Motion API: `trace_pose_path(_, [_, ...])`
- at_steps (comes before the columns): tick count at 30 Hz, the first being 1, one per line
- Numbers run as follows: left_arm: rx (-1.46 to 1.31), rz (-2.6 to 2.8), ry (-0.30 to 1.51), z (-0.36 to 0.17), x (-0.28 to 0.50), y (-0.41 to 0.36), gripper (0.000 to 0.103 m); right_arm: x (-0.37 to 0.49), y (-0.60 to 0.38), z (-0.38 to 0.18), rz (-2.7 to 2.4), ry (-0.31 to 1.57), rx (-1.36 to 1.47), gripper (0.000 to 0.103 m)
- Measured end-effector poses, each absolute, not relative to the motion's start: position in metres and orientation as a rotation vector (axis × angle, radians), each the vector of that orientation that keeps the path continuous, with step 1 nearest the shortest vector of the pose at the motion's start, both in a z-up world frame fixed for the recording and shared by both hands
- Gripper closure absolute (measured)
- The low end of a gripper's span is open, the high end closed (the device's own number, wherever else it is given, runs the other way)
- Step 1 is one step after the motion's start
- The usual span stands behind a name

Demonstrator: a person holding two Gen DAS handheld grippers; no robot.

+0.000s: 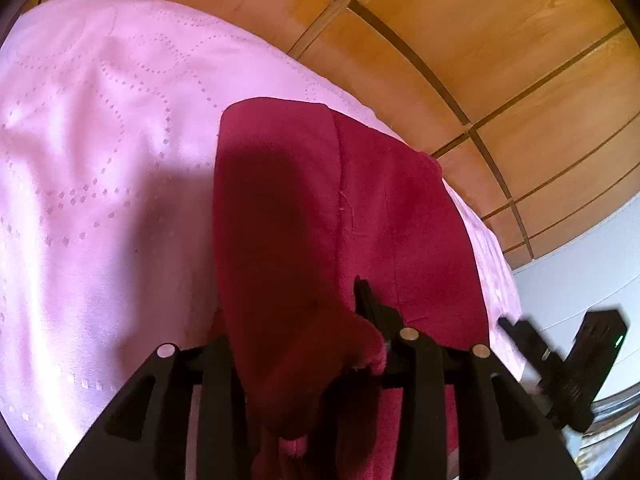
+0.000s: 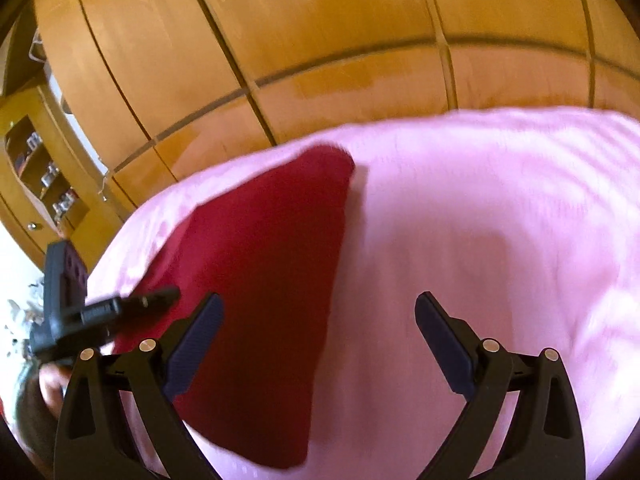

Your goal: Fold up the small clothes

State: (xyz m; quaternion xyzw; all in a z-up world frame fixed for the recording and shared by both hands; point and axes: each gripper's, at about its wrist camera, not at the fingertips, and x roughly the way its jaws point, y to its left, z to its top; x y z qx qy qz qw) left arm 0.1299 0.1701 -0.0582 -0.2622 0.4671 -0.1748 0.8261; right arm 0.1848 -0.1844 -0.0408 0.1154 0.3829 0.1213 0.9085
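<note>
Left wrist view, left to right:

- Bedspread (image 1: 100, 152): pink, with dotted quilting, filling the left and centre. A dark shadow falls across it beside the cloth.
- Cloth (image 1: 320, 208): dark red, folded, lying flat on the bedspread at centre. Its near end rises in a bunch into the left gripper (image 1: 320, 320).
- Left gripper: fingers narrowed and pinching that bunched near end. One black fingertip (image 1: 366, 300) shows against the fabric; the other is buried under it.
- Wardrobe (image 1: 480, 60): orange wood panels with dark seams, behind the bed at upper right.
- Right gripper (image 1: 560, 364): black, blurred, at the right edge, off the cloth. Its finger state cannot be told from this view.

Right wrist view, left to right:

- Shelves (image 2: 40, 168): wooden, holding small items too small to make out, far left.
- Left gripper (image 2: 132, 304): blurred, reaching over the cloth's left edge.
- Cloth (image 2: 272, 300): a long red strip, left of centre on the bedspread (image 2: 500, 220).
- Right gripper (image 2: 318, 344): fingers spread wide and empty. The left pad (image 2: 196, 348) is over the cloth, the right pad (image 2: 444, 344) over bare bedspread.
</note>
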Motion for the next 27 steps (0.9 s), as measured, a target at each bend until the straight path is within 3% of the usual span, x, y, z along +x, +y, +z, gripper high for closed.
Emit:
trace_pose_path(6, [-0.497,-0.351,0.964,-0.056,0.125,0.161,0.066,0.229,-0.162,-0.035,0.178,0.833,0.08,0.007])
trace_pose_path(12, [-0.405,-0.342,0.944,-0.06,0.123,0.156,0.064,0.275,-0.154,-0.065,0.083,0.92,0.062,0.004])
trace_pose_path(16, [-0.392,-0.344,0.933,-0.063,0.127,0.155,0.064,0.291,-0.146,-0.095,0.006,0.889,-0.043,0.004])
trace_pose_path(23, [-0.398,-0.333,0.902,-0.065,0.121,0.155,0.064,0.289,-0.148,-0.104,-0.02,0.843,0.021,0.004])
trace_pose_path(25, [-0.407,-0.321,0.894,-0.063,0.116,0.154,0.062,0.289,-0.15,-0.104,-0.012,0.837,0.036,0.004])
trace_pose_path(27, [-0.422,-0.31,0.877,-0.058,0.107,0.155,0.049,0.289,-0.152,-0.104,-0.008,0.837,0.047,0.004])
